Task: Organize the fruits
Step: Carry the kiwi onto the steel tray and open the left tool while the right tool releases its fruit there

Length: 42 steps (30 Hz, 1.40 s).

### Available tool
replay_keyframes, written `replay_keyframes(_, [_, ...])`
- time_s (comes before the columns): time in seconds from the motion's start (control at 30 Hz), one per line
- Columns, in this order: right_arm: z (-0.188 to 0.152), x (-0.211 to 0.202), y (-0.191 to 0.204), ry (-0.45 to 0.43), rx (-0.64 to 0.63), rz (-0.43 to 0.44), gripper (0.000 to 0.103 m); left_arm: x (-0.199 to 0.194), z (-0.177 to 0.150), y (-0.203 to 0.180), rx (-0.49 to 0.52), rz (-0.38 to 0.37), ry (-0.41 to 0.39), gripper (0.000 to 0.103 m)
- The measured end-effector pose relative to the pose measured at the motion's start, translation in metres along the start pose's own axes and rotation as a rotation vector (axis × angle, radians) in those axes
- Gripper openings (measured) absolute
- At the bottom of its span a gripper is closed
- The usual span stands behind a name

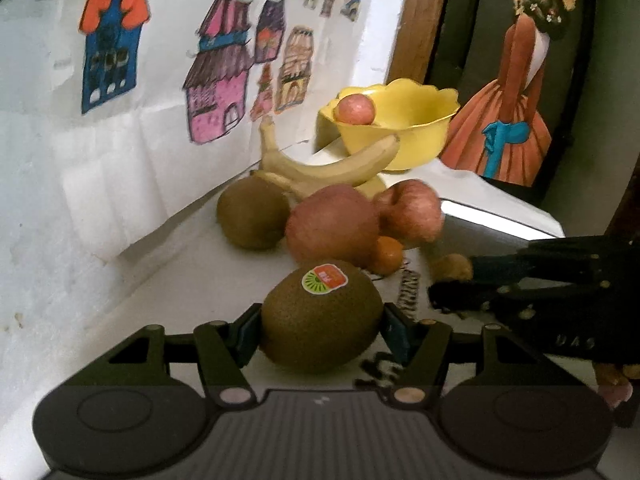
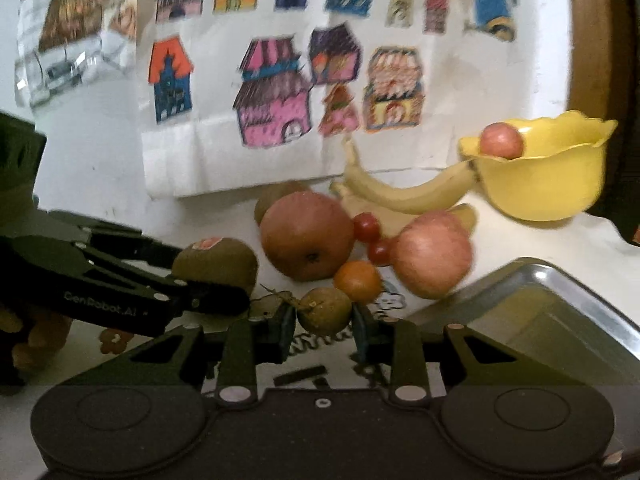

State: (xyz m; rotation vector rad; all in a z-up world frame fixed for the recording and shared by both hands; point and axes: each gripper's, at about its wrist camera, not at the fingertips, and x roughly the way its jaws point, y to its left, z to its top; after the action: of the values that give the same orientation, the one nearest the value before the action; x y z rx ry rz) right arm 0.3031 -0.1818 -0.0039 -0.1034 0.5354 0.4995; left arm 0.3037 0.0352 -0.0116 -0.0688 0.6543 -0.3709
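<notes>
My left gripper (image 1: 322,332) is shut on a brown kiwi (image 1: 320,316) with an orange and green sticker, low over the white table. My right gripper (image 2: 323,325) is shut on a small brown round fruit (image 2: 325,311) with a dry stem. Each gripper shows in the other view: the left gripper (image 2: 212,280) with the kiwi (image 2: 218,264), the right gripper (image 1: 452,280) with the small fruit (image 1: 450,267). Behind lie two red apples (image 2: 306,236) (image 2: 432,254), a small orange fruit (image 2: 357,281), two cherry tomatoes (image 2: 366,227), bananas (image 2: 404,194) and a second kiwi (image 1: 252,214).
A yellow scalloped bowl (image 2: 548,184) at the back right holds one small apple (image 2: 501,141). A metal tray (image 2: 560,308) lies at the right front. A white wall with coloured house drawings (image 2: 276,96) stands close behind the fruit. A painted dress picture (image 1: 508,120) leans at the right.
</notes>
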Motion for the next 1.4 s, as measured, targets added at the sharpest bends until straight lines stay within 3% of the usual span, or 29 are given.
replay_keyframes(0.23, [-0.014, -0.051, -0.033, -0.040, 0.035, -0.121, 0.032, -0.009, 0.013, -0.041, 0.024, -0.059, -0.034, 0.067])
replay_keyframes(0.53, [-0.038, -0.088, -0.093, -0.040, 0.091, -0.271, 0.033, 0.026, 0.032, -0.102, 0.055, -0.160, -0.079, 0.067])
replay_keyframes(0.9, [-0.038, -0.068, -0.153, 0.009, 0.125, -0.351, 0.033, 0.077, 0.029, -0.126, 0.057, -0.159, -0.007, 0.067])
replay_keyframes(1.4, [-0.036, -0.050, -0.168, 0.047, 0.136, -0.387, 0.036, 0.093, 0.022, -0.134, 0.080, -0.141, 0.048, 0.067])
